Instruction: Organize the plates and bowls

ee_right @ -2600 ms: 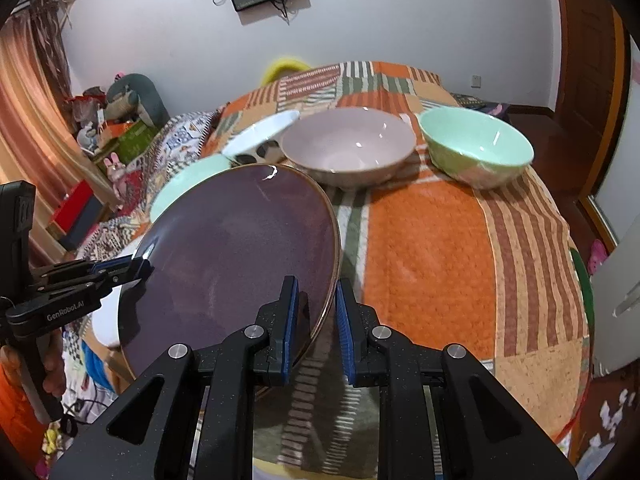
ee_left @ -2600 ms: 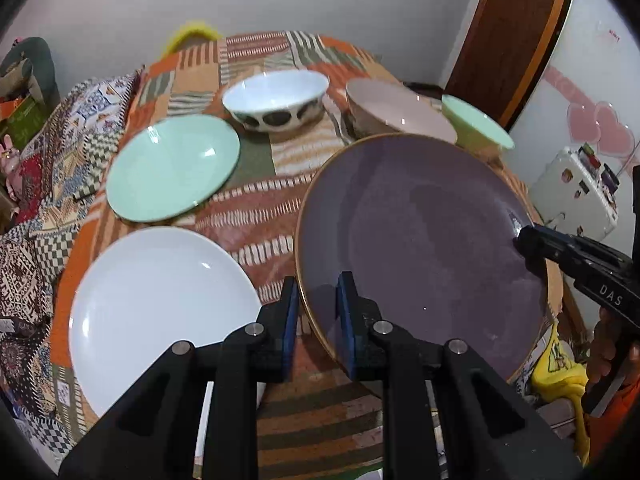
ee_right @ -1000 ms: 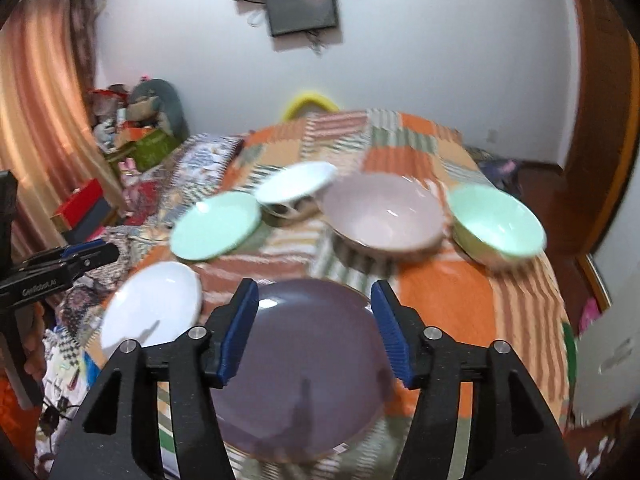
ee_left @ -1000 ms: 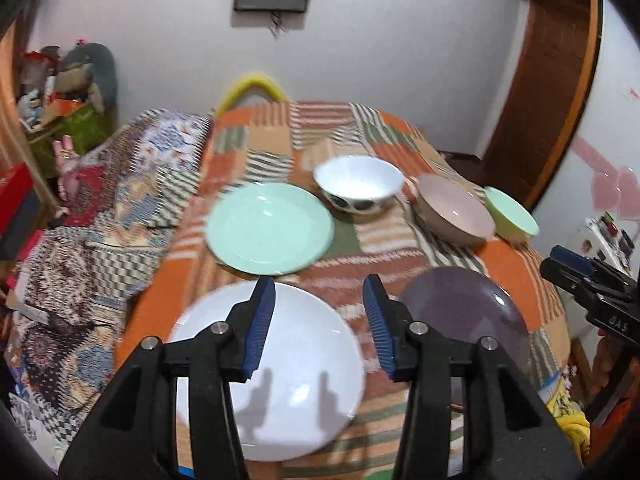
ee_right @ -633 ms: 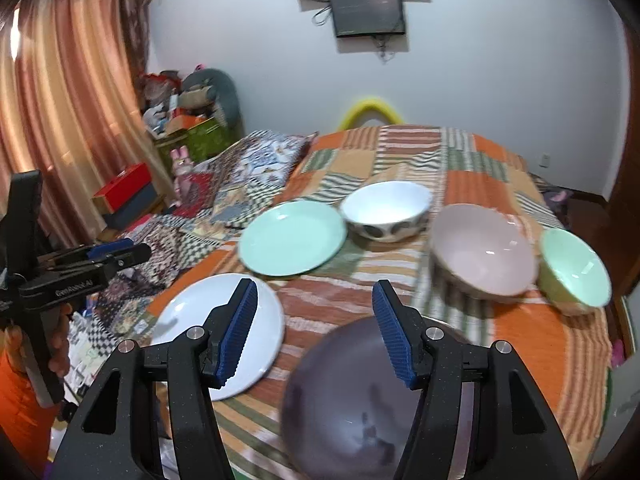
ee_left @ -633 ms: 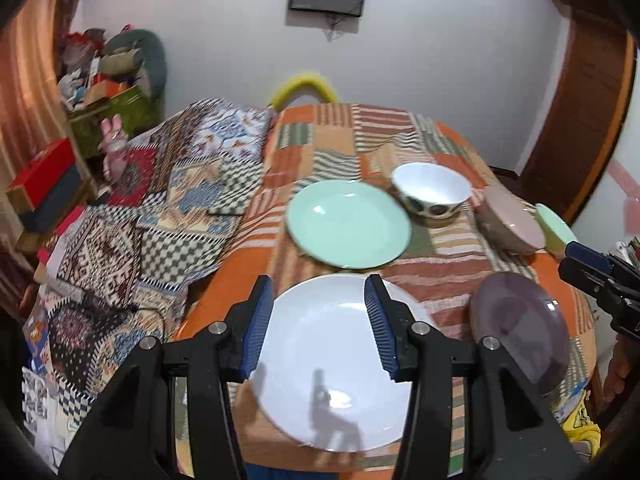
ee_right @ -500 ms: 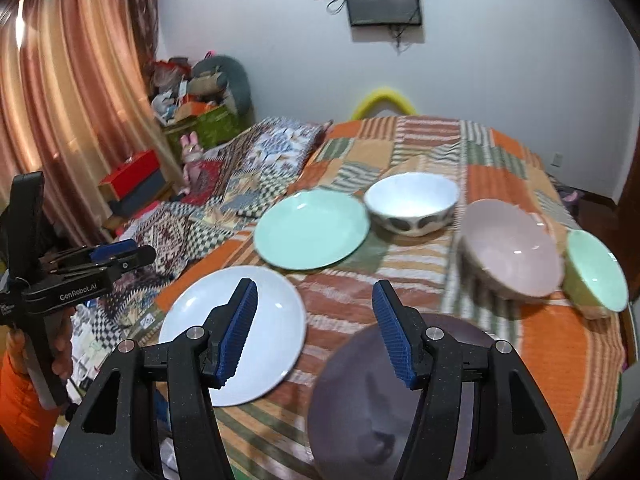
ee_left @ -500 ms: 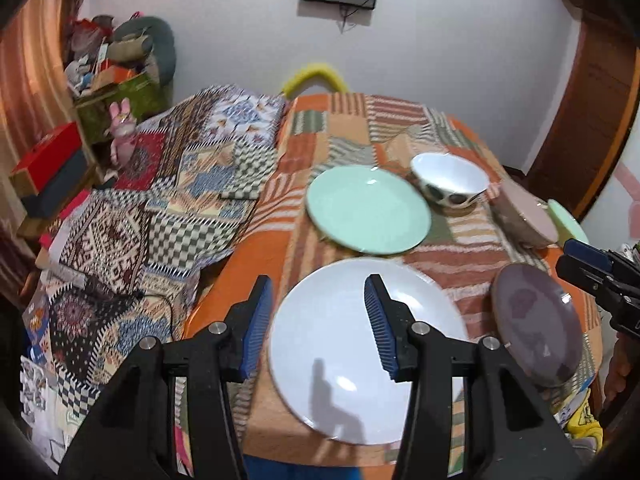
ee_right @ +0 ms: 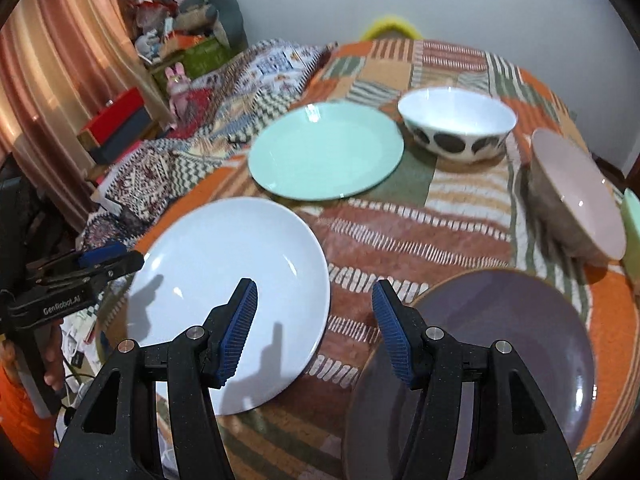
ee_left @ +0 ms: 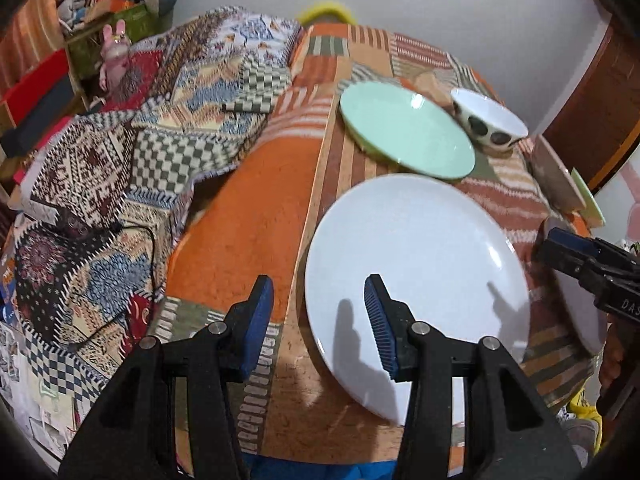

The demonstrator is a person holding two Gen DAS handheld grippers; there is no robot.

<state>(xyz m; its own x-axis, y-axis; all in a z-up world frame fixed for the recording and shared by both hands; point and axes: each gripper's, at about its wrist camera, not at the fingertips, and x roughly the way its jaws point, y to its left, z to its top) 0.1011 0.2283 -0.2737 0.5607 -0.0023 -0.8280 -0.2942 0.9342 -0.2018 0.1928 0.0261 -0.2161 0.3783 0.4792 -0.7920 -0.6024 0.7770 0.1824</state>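
On the bench, under a patchwork cloth, we list: white plate, ahead of our left gripper, whose fingers stand wide with nothing between them, the right one over the plate's near rim. Purple plate sits just right of our right gripper, fingers also wide and empty, white plate at their left. Beyond the fingers: mint plate, spotted white bowl, pink bowl, green bowl at far right.
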